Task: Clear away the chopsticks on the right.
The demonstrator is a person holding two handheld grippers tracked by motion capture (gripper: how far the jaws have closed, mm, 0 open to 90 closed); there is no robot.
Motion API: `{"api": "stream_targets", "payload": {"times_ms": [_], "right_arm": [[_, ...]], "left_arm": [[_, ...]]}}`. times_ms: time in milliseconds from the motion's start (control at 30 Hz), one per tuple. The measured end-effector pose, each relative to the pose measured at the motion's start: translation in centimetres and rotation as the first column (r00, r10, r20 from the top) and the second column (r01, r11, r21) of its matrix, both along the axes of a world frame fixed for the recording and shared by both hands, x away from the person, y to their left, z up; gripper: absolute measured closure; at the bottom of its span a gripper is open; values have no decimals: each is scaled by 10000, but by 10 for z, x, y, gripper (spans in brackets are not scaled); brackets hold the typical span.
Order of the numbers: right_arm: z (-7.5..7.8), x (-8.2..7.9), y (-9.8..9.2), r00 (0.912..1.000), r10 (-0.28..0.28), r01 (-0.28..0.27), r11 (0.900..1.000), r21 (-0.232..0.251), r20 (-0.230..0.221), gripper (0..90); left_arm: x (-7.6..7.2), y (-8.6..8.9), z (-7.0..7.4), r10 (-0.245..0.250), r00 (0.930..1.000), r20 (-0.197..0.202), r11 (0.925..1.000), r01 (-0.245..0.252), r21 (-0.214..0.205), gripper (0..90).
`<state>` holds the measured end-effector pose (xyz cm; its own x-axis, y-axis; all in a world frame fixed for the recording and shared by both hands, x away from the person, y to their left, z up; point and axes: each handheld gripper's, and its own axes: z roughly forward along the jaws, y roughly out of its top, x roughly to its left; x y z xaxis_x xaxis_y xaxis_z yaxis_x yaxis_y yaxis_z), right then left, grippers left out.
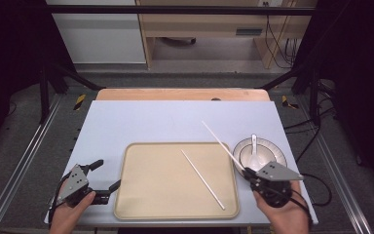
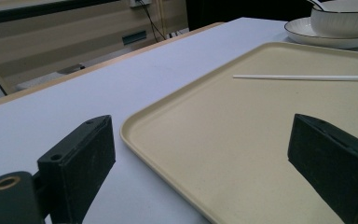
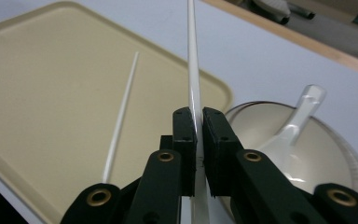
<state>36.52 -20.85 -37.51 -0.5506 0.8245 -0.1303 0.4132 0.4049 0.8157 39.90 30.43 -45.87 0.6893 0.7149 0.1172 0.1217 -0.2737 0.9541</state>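
Right gripper clenched on one white chopstick, angled up clear of bowl, likely mid-transfer. Left gripper spread, idle beside tray (second chopstick lying inside).

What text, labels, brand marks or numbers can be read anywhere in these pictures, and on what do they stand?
None can be read. The tray, both chopsticks, the bowl, the spoon and the plate are plain. The grey strip on the cabinet beyond the table may carry a label, but it is too small and blurred to tell.
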Motion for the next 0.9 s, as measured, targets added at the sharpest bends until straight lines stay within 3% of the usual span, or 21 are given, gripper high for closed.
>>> {"api": "stream_targets", "payload": {"times_ms": [100,267,600,767,900], "right_arm": [[-10,1,11,9997,74,-73,10000,45,-246,840],[-45,4,36,9948,125,-158,9994,-315,-1009,840],[-70,6,42,9862,41,-78,9997,-213,-1657,839],[-75,6,45,9828,142,-204,9993,-314,-1839,839],[-81,10,51,9773,-78,33,9998,-214,-2115,839]], "left_arm": [[1,1,0,-2,10000,-15,10000,2,-33,69],[0,1,0,18,10000,15,10000,-18,-56,70],[0,0,0,-27,10000,4,10000,27,-12,70],[0,0,0,-27,10000,8,10000,27,-4,71],[0,-1,0,-46,10000,9,10000,46,-1,71]]}}
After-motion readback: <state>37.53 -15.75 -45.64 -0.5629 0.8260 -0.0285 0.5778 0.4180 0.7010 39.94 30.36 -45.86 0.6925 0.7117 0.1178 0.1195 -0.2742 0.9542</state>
